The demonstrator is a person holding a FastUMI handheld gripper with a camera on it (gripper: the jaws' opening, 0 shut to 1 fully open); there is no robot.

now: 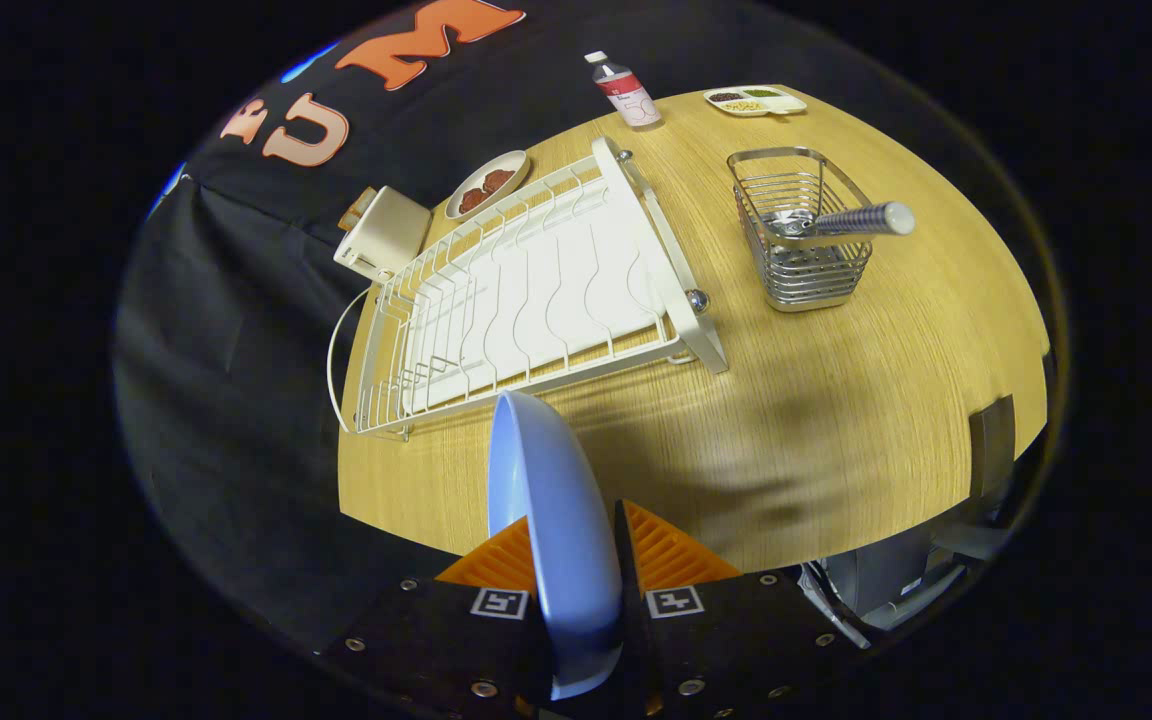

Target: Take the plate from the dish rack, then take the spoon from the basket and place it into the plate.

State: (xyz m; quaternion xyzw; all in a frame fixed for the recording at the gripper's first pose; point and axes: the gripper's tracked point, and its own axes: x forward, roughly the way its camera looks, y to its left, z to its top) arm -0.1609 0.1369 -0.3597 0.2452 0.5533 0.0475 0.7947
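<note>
Now the gripper point(576, 560) clamps the blue plate point(548, 500) edge-on, lifted clear just in front of the dish rack point(536, 290). Set it flat on bare worktop point(816, 420) beside the rack, short of the basket point(802, 235) holding the spoon point(861, 220).

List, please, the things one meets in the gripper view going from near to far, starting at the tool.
tool, shut on the blue plate → white dish rack → wire basket with the spoon → bottle
</note>
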